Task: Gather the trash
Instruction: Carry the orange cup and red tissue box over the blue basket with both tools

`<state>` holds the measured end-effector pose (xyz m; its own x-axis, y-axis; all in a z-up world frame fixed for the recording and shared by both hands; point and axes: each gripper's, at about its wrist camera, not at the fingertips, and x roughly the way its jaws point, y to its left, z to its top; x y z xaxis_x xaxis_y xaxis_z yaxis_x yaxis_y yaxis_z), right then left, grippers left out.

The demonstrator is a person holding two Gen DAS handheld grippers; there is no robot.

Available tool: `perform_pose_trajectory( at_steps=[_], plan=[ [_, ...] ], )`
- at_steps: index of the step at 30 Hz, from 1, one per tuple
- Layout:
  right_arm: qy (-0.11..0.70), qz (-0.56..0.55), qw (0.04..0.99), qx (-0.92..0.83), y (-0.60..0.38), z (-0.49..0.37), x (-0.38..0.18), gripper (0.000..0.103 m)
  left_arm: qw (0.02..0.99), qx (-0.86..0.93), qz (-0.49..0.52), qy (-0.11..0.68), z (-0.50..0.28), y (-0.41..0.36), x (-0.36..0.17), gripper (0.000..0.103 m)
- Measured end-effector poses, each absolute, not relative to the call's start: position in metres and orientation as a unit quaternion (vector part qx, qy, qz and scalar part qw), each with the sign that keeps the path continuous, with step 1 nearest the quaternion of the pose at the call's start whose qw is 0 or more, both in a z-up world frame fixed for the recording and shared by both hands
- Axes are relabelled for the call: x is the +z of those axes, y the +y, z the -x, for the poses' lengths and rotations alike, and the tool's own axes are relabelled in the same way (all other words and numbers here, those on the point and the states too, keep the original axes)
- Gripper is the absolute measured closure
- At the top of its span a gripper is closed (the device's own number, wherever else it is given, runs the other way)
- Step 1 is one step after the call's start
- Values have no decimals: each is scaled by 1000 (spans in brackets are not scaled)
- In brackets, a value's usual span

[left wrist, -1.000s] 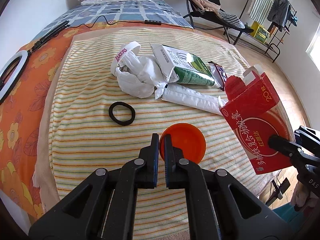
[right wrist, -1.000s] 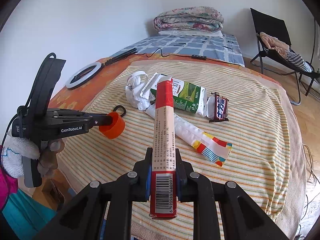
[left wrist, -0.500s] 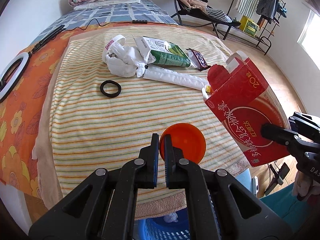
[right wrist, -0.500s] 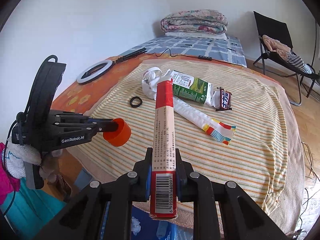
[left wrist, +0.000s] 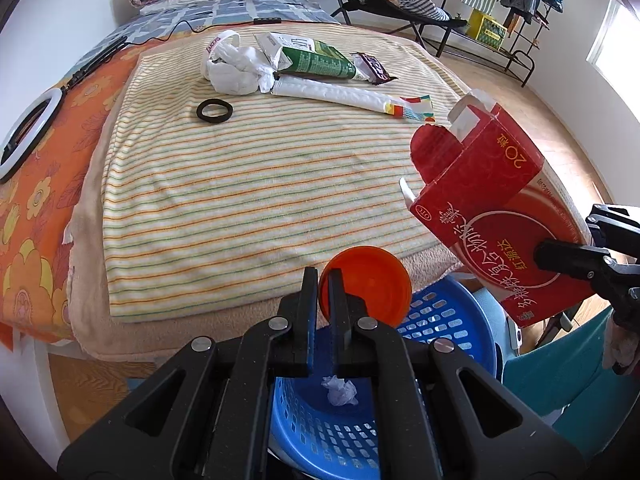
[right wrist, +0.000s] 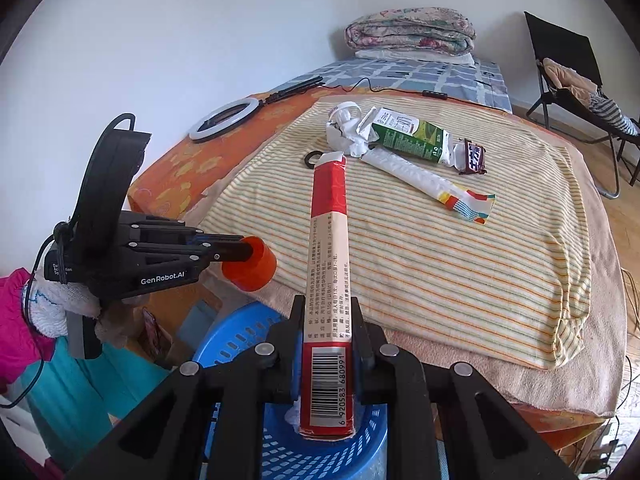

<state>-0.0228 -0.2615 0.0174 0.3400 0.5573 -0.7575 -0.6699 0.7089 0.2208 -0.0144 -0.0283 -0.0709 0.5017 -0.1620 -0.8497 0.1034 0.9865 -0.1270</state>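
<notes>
Right now I am holding two pieces of trash above the blue basket [left wrist: 448,320], which is sitting on the floor just off the near edge of the bed. My right gripper [right wrist: 325,344] is clamping the red carton [right wrist: 328,264] across its thin sides near the barcode end, so the long box is sticking forward past the fingers; it looks like light, empty cardboard with its top flap open, stiff enough to carry but likely to crush or pivot if I squeeze harder. My left gripper [left wrist: 323,312] is pinching the rim of the orange cap [left wrist: 366,286], jaws nearly together on that thin wall; it looks like hard, smooth plastic, light and probably slippery, so the rim is the only sensible hold. One crumpled paper wad [left wrist: 340,391] is already lying in the basket. Farther out on the striped towel [left wrist: 240,184], the green milk carton [left wrist: 316,61], the white crumpled bag [left wrist: 236,68], the long white wrapper [left wrist: 340,94], the dark snack wrapper [left wrist: 374,69] and the black ring [left wrist: 214,111] are still waiting; the soft ones, I judge, are best gathered at a bunched fold.
</notes>
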Motion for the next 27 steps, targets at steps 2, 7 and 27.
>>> perform_pose_trajectory(
  at_steps=[2, 7, 27],
  plan=[
    [440, 66, 810, 382, -263, 33, 13, 86, 863, -78, 25, 499, 23, -31, -77, 100],
    [452, 78, 798, 392, -263, 53, 2, 86, 853, -81, 26, 515, 39, -35, -93, 100],
    [493, 107, 765, 399, -259, 83, -37, 86, 822, -83, 19, 563, 57, -44, -143, 100]
  ],
)
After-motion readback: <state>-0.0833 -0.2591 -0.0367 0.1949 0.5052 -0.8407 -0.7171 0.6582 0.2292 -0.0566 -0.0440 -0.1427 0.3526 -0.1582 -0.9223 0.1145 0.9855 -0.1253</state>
